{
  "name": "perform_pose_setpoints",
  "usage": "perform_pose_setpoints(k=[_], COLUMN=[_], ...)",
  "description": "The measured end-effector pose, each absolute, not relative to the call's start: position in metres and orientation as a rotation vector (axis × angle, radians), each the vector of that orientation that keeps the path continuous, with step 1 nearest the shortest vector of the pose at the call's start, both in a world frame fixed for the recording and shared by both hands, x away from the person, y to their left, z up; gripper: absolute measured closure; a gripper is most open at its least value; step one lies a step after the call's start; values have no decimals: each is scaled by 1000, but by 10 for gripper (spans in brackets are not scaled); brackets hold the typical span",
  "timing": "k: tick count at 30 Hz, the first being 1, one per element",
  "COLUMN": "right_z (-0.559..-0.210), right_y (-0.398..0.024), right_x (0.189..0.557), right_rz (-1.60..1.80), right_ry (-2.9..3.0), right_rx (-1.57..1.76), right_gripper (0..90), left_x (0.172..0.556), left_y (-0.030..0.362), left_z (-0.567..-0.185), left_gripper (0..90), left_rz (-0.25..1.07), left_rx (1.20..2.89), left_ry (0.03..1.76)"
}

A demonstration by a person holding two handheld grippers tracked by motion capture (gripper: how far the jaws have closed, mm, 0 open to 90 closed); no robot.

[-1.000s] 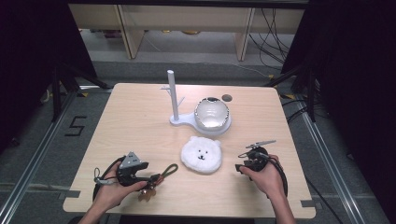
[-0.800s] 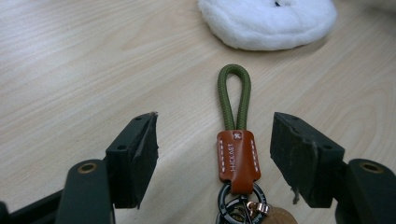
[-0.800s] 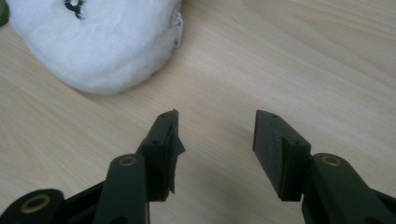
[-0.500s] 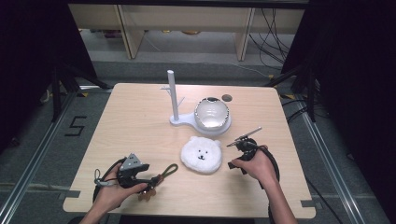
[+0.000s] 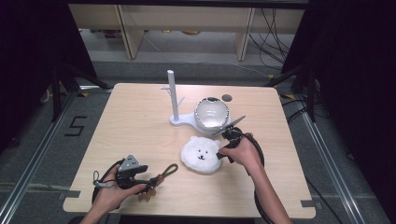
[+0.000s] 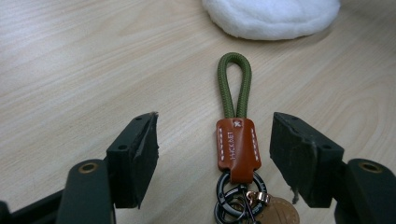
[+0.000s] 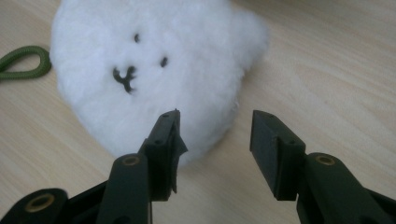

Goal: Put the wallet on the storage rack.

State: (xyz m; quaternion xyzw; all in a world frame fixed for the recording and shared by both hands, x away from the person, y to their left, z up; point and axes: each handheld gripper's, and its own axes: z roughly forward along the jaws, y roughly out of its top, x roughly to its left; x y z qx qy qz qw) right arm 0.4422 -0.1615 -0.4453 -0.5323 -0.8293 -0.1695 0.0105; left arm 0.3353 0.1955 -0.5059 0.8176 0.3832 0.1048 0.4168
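While its two black jaws stand apart with nothing pressed between them, the right claw (image 7: pixel 215 140) points at the near edge of a round white fluffy plush with a small stitched bear face (image 7: pixel 154 70); one jaw overlaps the fur's rim in the right gripper view, though whether it touches I cannot tell. From above, the right claw (image 5: pixel 224 151) sits at the plush's (image 5: pixel 201 154) right side, on the light wooden worktop (image 5: pixel 140 126).

Over at the near left corner, the left claw (image 6: pixel 212 154) is likewise spread wide, clamped on nothing. Between its jaws, touching neither, lies a keyring with a brown stitched leather tab, an olive-green cord loop and dark metal rings (image 6: pixel 237 140); the loop points away from the claw toward the plush. In the high view the left claw (image 5: pixel 149 179) and keyring (image 5: pixel 161 175) lie near the front edge.

Farther back stands a white stand with an upright post and short pegs (image 5: pixel 173 98), and just beside it on its base a rounded silvery bowl-like object (image 5: pixel 211 114).
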Motion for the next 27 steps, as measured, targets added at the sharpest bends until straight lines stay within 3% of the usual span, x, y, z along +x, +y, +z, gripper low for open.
perform_pose_setpoints(k=[19, 27], right_z=[-449, -463], right_y=[-149, -146], right_x=[457, 466], right_rz=[-552, -585], right_ry=[-2576, -2591], right_rx=[-1744, -1715], right_gripper=[469, 490], left_x=[333, 332], left_y=[191, 190], left_z=[-510, -511], left_gripper=[319, 319], left_rz=[245, 252], left_rx=[2060, 2057], left_ry=[961, 960])
